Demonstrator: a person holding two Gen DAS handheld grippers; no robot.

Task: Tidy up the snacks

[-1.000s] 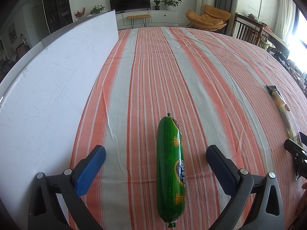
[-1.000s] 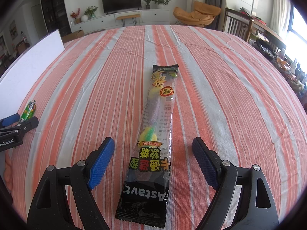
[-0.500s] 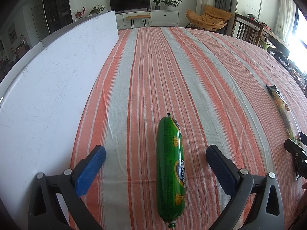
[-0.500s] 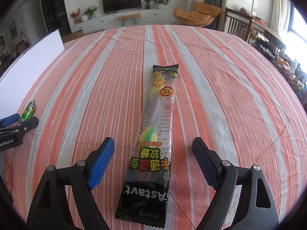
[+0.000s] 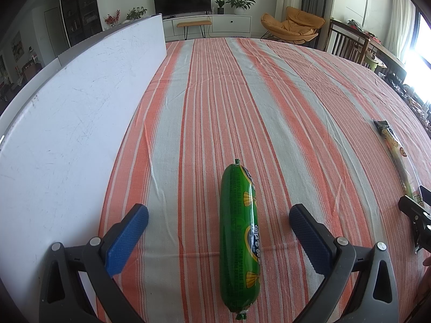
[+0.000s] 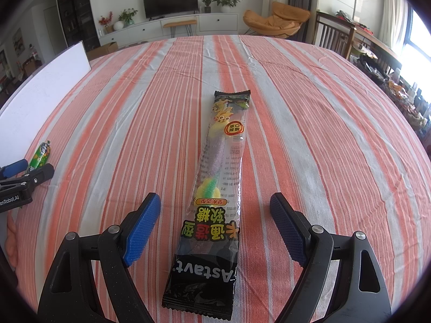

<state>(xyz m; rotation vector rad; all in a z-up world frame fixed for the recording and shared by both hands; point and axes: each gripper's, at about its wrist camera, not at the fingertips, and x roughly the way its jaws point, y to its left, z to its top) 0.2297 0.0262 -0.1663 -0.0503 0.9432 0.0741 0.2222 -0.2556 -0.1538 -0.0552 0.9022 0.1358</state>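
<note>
Left claw: my left claw (image 5: 218, 231) stands wide open and grips nothing; its blue pads (image 5: 126, 238) sit clear on either side of the sausage.
Sausage: a green-wrapped sausage (image 5: 238, 239) lies flat on the striped tablecloth (image 5: 242, 94), lengthwise between the open jaws, touching neither pad.
Right claw: my right claw (image 6: 215, 226) is likewise spread wide and empty.
Gummy candy packet: a long gummy candy packet (image 6: 215, 196) with a black printed end lies flat between the right jaws, apart from both pads.
White board: a white board (image 5: 67, 123) stands on edge along the left side of the tabletop, near the sausage.
Spacing: the two snacks lie well apart on the tabletop.
</note>
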